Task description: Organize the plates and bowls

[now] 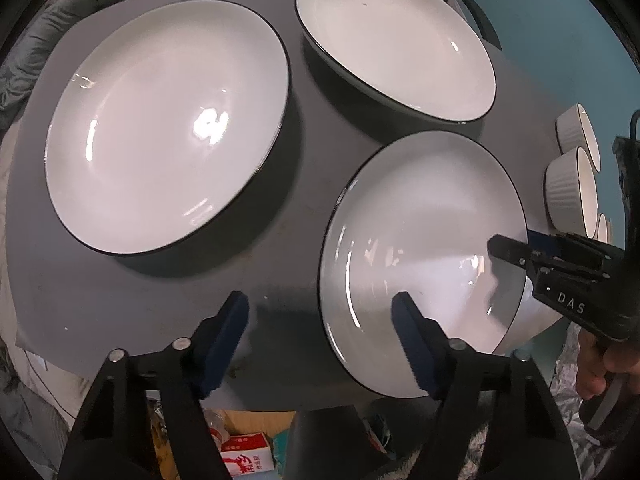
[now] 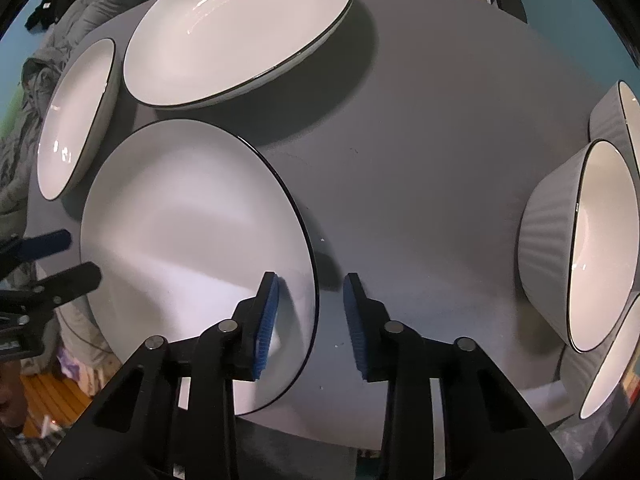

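On the grey table (image 1: pixel 120 300), the nearest white black-rimmed ceramic plate (image 1: pixel 420 240) is straddled at its rim by the left gripper (image 1: pixel 320 320) and right gripper (image 2: pixel 310 312), both spread apart. Gathering plates seems begun; closing and lifting is judged next. Ribbed white bowls (image 2: pixel 560 240) wait rightward.

Three white black-rimmed plates (image 1: pixel 168 132) lie flat; ribbed bowls (image 2: pixel 580 240) sit upright beside them

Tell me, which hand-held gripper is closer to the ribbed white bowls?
Right. The right hand-held gripper straddles the near white black-rimmed plate's edge, beside the ribbed white bowls. The left hand-held gripper sits at the plate's far side.
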A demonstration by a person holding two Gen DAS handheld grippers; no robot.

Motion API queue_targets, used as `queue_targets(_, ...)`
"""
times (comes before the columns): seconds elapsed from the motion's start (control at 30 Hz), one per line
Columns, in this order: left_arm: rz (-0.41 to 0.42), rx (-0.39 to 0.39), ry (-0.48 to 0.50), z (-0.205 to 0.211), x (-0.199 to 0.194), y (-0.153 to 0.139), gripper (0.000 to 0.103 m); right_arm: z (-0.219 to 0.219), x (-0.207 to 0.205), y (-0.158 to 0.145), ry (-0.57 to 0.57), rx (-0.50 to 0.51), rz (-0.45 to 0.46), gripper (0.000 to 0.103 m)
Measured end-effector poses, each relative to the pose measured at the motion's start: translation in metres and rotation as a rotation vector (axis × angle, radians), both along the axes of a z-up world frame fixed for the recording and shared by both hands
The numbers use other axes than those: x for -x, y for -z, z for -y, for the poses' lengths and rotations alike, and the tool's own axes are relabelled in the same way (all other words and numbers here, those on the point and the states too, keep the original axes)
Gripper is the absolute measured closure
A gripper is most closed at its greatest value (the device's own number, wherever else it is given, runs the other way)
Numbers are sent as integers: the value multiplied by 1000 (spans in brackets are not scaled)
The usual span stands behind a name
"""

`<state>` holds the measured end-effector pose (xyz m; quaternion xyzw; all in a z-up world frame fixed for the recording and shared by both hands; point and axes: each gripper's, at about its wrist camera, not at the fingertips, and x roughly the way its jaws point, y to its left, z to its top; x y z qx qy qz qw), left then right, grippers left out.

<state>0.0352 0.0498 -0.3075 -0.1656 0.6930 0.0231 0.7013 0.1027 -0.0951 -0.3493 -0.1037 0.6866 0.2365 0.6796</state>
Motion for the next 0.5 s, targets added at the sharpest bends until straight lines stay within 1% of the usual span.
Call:
queue_targets(0.03, -2, 3, 0, 0, -1, 1, 29, 0, -3, 1, 0, -2, -3, 73)
queue_targets(0.1, -7, 9, -8, 0, -5, 5, 34, 3, -5, 2, -3, -1, -8, 75)
queue_targets(0.17, -16, 22, -23, -3, -4, 8, 49, 4, -12, 3, -4, -7, -16, 77)
queue_targets(0.2, -22, 25, -31, -4, -4, 10, 52, 0, -4, 0, -4, -8, -20, 77)
queue_targets(0.27, -42, 41, -52, -6, -5, 15, 58, -8, -2, 0, -4, -13, -27, 78)
queue_targets(0.33, -56, 72, -59, -7, -5, 18, 67, -10, -8, -2, -2, -20, -34, 78)
queue_targets(0.37, -59, 80, -60, -9, -3, 19, 70, -10, -9, -3, 0, -23, -36, 78)
queue_targets(0.43, -64, 85, -55, -10, -3, 21, 71, -7, -15, -3, 7, -31, -48, 78)
queue_targets(0.5, -64, 92, -47, -9, -1, 22, 75, -2, -23, -4, 16, -40, -67, 78)
